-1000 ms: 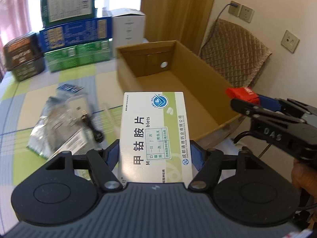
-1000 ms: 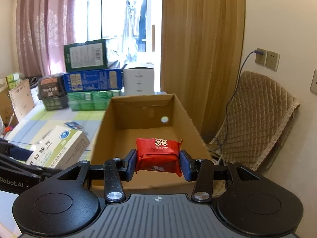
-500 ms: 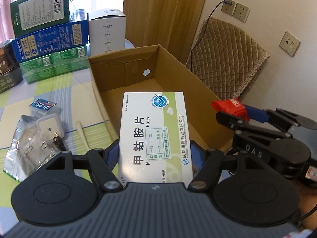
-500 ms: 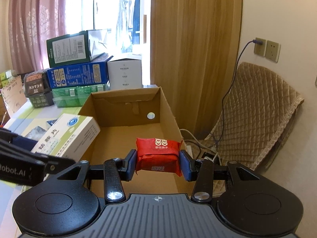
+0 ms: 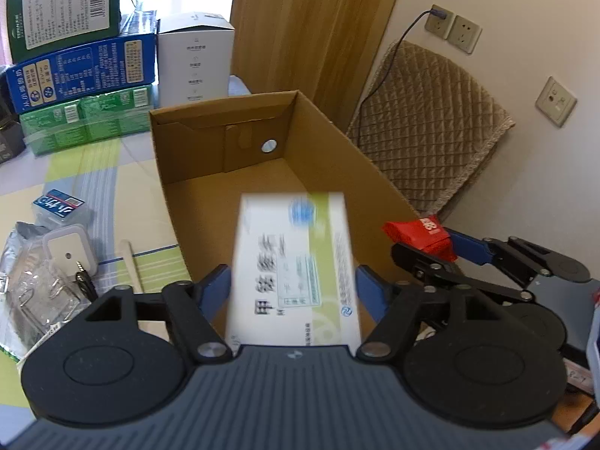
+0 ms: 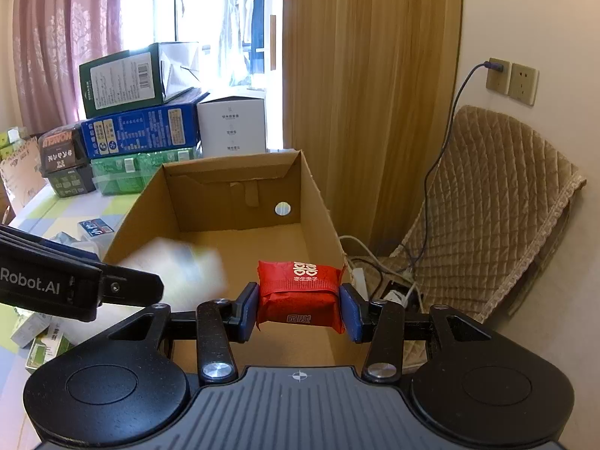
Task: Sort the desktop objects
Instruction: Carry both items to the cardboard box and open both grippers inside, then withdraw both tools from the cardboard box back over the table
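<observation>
An open cardboard box (image 5: 330, 138) (image 6: 322, 202) stands on the table. My left gripper (image 5: 292, 292) is open above the box's near end. The white and green medicine box (image 5: 296, 262) is blurred between its spread fingers, free of the pads, and it shows as a white blur (image 6: 180, 266) in the right wrist view. My right gripper (image 6: 300, 309) is shut on a red snack packet (image 6: 300, 288) and holds it over the box's near right side. The packet (image 5: 420, 230) also shows at the right in the left wrist view.
Stacked green, blue and white cartons (image 5: 82, 67) stand behind the box. A foil bag (image 5: 26, 285), a white charger (image 5: 69, 249) and a small blue packet (image 5: 56, 202) lie left of it. A quilted chair (image 6: 487, 202) and wall sockets (image 6: 510, 80) are at the right.
My left gripper has opened and let go of the medicine box, which is now blurred and dropping toward the cardboard box. Both grippers moved further over the box. The right one still grips the red packet.
</observation>
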Demonstrator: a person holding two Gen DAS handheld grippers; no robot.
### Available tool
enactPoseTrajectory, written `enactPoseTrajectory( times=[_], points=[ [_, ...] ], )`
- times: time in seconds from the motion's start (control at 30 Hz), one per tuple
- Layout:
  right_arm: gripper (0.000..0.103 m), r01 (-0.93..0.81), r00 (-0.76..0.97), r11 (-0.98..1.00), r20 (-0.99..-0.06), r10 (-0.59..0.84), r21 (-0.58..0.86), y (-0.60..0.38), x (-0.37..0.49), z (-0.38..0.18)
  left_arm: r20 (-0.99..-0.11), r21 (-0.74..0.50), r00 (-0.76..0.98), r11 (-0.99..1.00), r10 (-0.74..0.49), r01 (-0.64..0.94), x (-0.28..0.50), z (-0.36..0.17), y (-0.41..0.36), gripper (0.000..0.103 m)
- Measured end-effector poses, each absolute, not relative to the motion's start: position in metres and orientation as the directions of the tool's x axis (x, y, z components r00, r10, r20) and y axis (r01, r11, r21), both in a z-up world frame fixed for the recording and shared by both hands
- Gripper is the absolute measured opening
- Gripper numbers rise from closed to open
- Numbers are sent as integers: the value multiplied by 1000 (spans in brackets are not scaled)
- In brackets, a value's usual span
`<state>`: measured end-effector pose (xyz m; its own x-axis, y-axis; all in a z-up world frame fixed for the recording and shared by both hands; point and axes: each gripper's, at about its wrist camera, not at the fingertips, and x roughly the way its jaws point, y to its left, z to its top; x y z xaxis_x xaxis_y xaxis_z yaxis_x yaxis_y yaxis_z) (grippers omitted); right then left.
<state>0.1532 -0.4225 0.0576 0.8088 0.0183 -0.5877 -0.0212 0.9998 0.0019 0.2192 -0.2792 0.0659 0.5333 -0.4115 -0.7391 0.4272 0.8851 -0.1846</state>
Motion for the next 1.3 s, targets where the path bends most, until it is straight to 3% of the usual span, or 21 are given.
enactPoseTrajectory(
  times=[0.3,0.33,0.37,0.43,1.0,1.1,1.17,1.3],
  points=[
    [43,-33,815,999,-578,40,22,-419,152,60,-732,-166,563,902,-384,399,212,69,-262,71],
    [50,-37,817,999,-575,48,30,-419,151,61,-732,-168,564,903,-383,395,211,69,-260,71],
    [63,-37,816,999,-575,48,32,-418,152,62,-732,-169,564,905,-381,391,211,69,-257,71],
    [70,-35,821,999,-569,46,30,-416,151,64,-734,-165,566,907,-375,387,209,68,-253,71],
    [72,-14,830,999,-556,41,51,-409,109,82,-733,-132,602,934,-318,332,174,76,-208,80],
    [78,-12,830,998,-556,45,62,-403,97,87,-729,-123,614,940,-304,320,163,80,-196,82],
    [89,-14,833,998,-550,50,69,-397,89,91,-727,-118,620,943,-296,312,156,82,-188,85],
    [94,-33,836,997,-545,67,72,-381,74,96,-724,-112,629,948,-284,299,141,86,-171,88]
  ],
)
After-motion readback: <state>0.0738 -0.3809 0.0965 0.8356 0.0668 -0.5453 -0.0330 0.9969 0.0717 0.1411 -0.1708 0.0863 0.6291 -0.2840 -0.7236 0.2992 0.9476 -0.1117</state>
